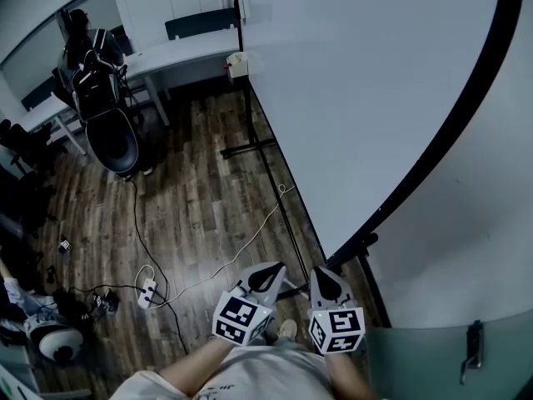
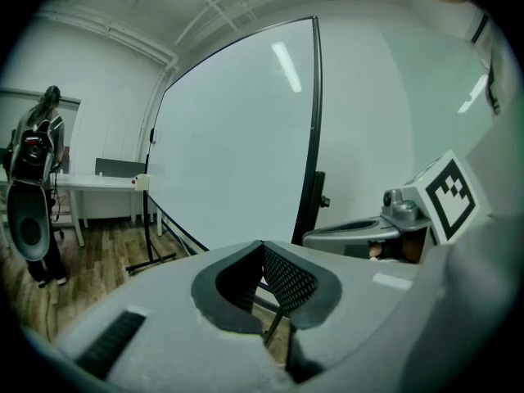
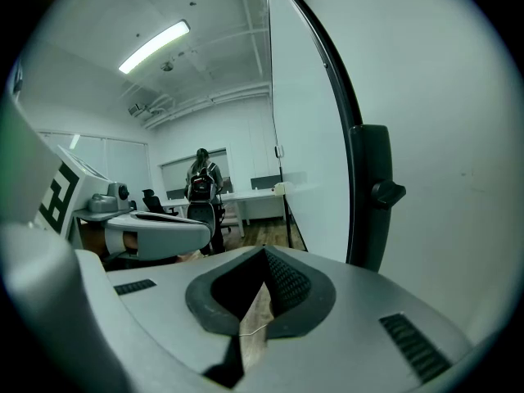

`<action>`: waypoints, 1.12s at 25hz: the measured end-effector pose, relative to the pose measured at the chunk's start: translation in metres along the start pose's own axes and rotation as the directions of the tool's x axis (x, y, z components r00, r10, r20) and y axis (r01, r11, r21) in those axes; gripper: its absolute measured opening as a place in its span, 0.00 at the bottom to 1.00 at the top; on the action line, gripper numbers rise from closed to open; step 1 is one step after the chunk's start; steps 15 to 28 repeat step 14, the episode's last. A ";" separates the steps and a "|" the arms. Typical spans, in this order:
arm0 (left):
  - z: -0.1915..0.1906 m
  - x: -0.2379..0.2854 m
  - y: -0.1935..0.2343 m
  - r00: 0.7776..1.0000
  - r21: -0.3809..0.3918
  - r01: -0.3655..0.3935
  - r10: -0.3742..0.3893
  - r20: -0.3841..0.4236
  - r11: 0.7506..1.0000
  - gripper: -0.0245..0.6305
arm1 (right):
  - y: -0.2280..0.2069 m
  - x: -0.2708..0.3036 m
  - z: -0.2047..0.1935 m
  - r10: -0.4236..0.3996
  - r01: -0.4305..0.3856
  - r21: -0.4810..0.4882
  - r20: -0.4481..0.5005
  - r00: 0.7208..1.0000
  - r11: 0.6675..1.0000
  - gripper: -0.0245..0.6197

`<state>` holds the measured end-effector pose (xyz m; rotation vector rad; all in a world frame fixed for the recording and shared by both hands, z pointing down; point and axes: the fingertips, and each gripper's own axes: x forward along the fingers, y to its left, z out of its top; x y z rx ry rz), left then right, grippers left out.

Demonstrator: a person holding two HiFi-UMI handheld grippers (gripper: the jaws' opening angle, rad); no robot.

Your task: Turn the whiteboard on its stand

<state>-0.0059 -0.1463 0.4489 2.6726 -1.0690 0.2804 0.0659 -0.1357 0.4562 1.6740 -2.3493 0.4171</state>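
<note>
Head view: had the big white, black-framed whiteboard (image 1: 358, 82) upright on its black metal stand (image 1: 248, 132), just ahead of left gripper (image 1: 265, 277) and right gripper (image 1: 330, 283). Left gripper view: jaws closed, nothing between. Right gripper view: also closed and empty. Looked stiff, wide, slick-faced, probably swingy; best grabbed by the frame edge (image 3: 326, 60).

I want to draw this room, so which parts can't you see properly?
Back of the whiteboard: turned away in every view.
Small box at its far edge: too small everywhere to identify.
Little things on the floor: head view, too dark and tiny.
Person by the desk: far and dark in all views.
</note>
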 end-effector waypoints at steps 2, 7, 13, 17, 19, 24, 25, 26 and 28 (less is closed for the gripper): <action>0.000 -0.001 0.000 1.000 -0.002 -0.003 0.003 0.001 1.000 0.05 | 0.001 0.000 0.000 0.003 -0.003 -0.001 -0.002 1.000 1.000 0.05; 0.001 -0.005 -0.002 1.000 -0.001 -0.004 0.004 0.007 1.000 0.05 | 0.003 -0.001 0.002 0.005 -0.005 -0.007 -0.001 1.000 1.000 0.05; 0.000 -0.008 0.003 1.000 -0.002 -0.015 0.015 0.008 1.000 0.05 | 0.007 -0.002 0.002 0.015 -0.015 -0.014 -0.001 1.000 1.000 0.05; 0.000 -0.008 0.003 1.000 -0.002 -0.016 0.016 0.009 1.000 0.05 | 0.008 -0.002 0.001 0.018 -0.018 -0.015 -0.002 1.000 1.000 0.05; 0.000 -0.008 0.003 1.000 -0.002 -0.016 0.016 0.009 1.000 0.05 | 0.008 -0.002 0.001 0.018 -0.018 -0.015 -0.002 1.000 1.000 0.05; 0.000 -0.008 0.003 1.000 -0.002 -0.016 0.016 0.009 1.000 0.05 | 0.008 -0.002 0.001 0.018 -0.018 -0.015 -0.002 1.000 1.000 0.05; 0.000 -0.008 0.003 1.000 -0.002 -0.016 0.016 0.009 1.000 0.05 | 0.008 -0.002 0.001 0.018 -0.018 -0.015 -0.002 1.000 1.000 0.05; 0.000 -0.008 0.003 1.000 -0.002 -0.016 0.016 0.009 1.000 0.05 | 0.008 -0.002 0.001 0.018 -0.018 -0.015 -0.002 1.000 1.000 0.05; 0.000 -0.008 0.003 1.000 -0.002 -0.016 0.016 0.009 1.000 0.05 | 0.008 -0.002 0.001 0.018 -0.018 -0.015 -0.002 1.000 1.000 0.05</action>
